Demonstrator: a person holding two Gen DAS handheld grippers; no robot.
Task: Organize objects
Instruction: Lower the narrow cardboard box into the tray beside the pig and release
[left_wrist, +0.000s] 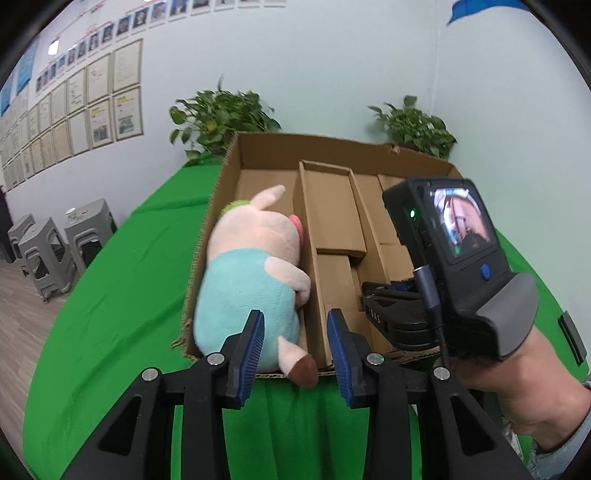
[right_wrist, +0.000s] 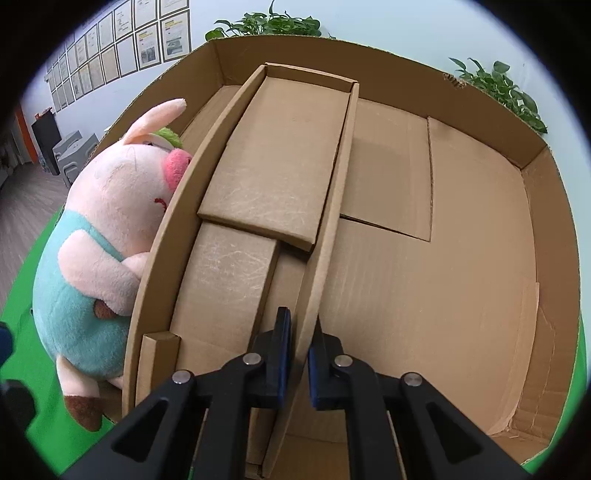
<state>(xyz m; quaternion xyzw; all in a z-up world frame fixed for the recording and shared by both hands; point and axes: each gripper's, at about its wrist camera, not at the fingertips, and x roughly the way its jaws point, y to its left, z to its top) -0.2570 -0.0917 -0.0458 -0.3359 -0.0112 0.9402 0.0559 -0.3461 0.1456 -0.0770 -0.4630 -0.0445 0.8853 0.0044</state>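
A plush pig in a teal outfit lies in the left compartment of an open cardboard box on the green table; it also shows in the right wrist view. My left gripper is open and empty, just in front of the pig's rear and the box's near wall. My right gripper reaches into the box from the right and is shut on the upright cardboard divider. The right gripper's body shows in the left wrist view. The middle compartment holds flat cardboard pieces.
The box's right compartment has a bare cardboard floor. Two potted plants stand behind the box by the wall. Grey stools stand on the floor at left. The green cloth covers the table.
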